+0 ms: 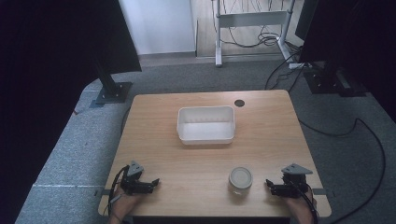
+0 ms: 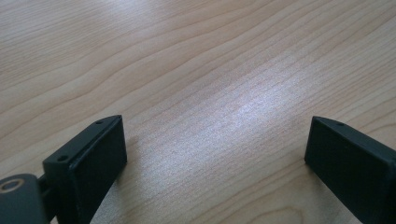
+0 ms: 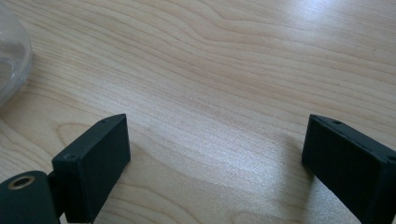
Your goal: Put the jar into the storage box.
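Between the right gripper's [image 1: 272, 185] spread jaws lies bare wood; the left gripper [image 1: 150, 183], at seven o'clock on the table [image 1: 261, 116], gapes just as empty. Nearest the right one, at five o'clock, stands a glass jar [image 1: 240, 180] with a pale lid. It looks rigid, slippery, breakable: best pinched around its sides. A white tub [image 1: 206, 124] sits toward twelve.
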`<state>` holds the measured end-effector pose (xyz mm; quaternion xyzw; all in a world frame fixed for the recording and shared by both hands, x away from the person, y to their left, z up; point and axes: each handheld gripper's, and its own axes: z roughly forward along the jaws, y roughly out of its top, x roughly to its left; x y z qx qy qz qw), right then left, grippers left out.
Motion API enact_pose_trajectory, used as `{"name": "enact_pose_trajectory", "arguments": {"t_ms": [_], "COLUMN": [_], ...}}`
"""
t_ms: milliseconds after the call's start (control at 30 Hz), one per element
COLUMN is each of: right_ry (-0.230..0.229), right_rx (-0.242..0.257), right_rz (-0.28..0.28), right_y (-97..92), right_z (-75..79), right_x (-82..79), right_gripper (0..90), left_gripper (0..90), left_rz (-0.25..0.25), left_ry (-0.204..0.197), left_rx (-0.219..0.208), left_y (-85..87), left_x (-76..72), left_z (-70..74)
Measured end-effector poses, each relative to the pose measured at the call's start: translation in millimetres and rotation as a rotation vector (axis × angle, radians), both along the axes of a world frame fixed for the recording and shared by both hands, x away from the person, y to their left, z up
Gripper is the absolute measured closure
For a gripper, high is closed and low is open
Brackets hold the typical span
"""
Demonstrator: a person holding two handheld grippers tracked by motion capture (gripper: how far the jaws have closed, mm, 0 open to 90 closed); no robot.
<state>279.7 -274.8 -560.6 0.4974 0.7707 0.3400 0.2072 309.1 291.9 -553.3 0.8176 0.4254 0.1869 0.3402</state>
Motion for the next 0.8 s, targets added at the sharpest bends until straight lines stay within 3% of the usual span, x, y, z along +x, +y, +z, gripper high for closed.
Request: {"name": "enact_pose_trajectory", "arguments": {"t_ms": [800], "right_ry": [-0.008], "right_rx": [0.035], "right_rz": [0.004], "right_y": [-2.9], "right_z": [1.0], "right_x": [-4.4], "right_gripper": [7.0], "left_gripper": [4.2], "left_rz": [0.005], "left_ry": [0.004], "left_rx": [0.005], "left_y": [-0.3], "left_x": [-0.1], "left_z": [0.2]}}
